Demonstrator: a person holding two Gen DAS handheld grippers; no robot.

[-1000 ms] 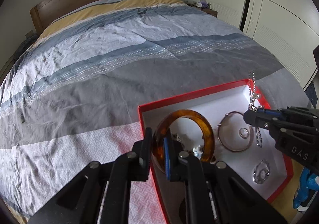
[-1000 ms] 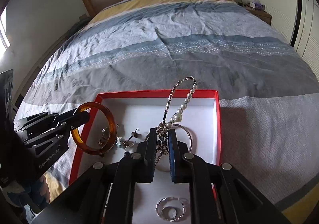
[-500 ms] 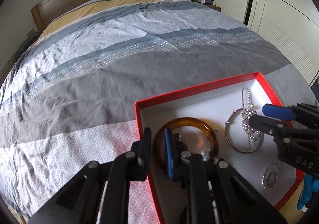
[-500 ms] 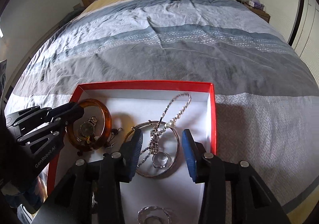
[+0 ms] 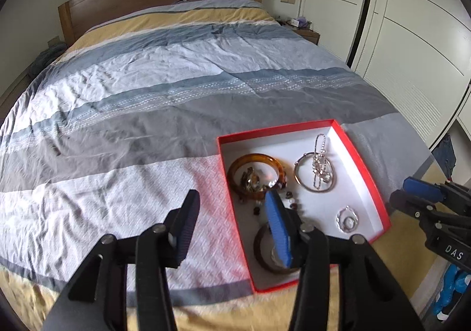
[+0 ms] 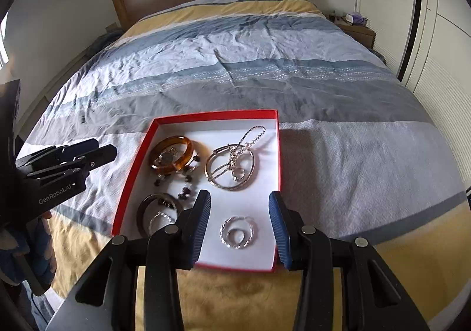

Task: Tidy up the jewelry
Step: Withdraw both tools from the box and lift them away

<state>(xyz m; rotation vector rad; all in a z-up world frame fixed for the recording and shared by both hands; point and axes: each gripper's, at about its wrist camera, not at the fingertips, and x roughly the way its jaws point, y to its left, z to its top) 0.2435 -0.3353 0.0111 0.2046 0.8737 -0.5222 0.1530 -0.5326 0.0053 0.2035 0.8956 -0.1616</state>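
A second ago the left gripper (image 5: 228, 223) clamped the amber bangle (image 6: 172, 153) and the right gripper (image 6: 240, 223) pinched the pearl chain (image 6: 240, 151); now both sets of jaws are spread and empty, pulled back above the near end of the red box (image 6: 134, 172). The bangle lies flat in the box's far-left part, ringing a watch (image 6: 167, 157), while the chain is draped across the silver bangle (image 6: 229, 167) toward the box's far right. Both pieces look delivered, so these placements seem finished.
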